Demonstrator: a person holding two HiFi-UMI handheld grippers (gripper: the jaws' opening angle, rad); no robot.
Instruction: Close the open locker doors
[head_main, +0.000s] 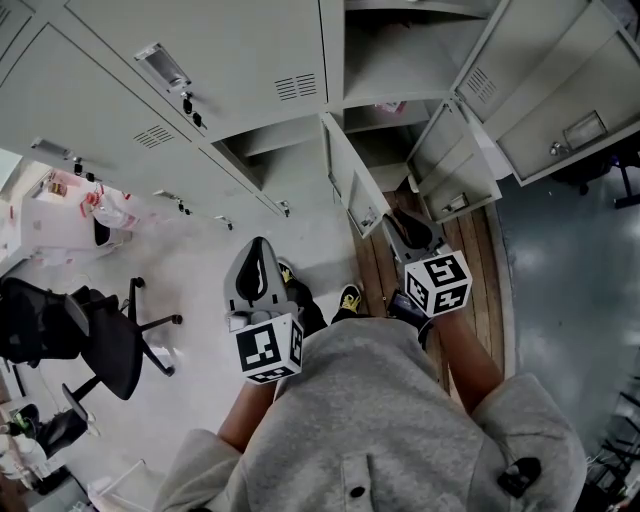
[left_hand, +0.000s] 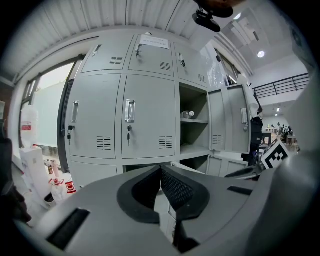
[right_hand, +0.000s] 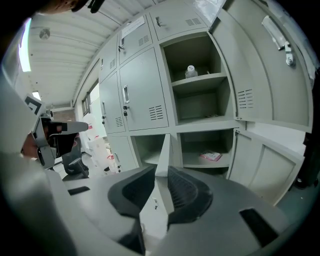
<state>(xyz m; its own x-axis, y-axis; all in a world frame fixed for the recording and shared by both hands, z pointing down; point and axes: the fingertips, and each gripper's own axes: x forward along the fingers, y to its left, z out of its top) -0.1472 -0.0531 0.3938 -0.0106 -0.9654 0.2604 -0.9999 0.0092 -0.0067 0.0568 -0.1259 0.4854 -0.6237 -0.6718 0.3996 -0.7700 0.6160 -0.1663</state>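
Before the grey lockers (head_main: 240, 60), on a pale floor (head_main: 200, 270). Left gripper (head_main: 262, 245) held low and clear of them, tips pressed together on nothing, well apart from any door. Right gripper (head_main: 400, 218) up at the free edge of the swung-out lower door (head_main: 350, 180), jaws a narrow slit apart with that edge lined up between them; perhaps brushing one pad, hard to tell. Just beside, a second lower door (head_main: 450, 165) hanging open to the right; above it, a tall upper door (head_main: 560, 85) open too. Inside the open bays, a small bottle (right_hand: 190, 71) up high and a pink packet (right_hand: 211, 156) lower down. Off to the left, a black office chair (head_main: 100, 345)
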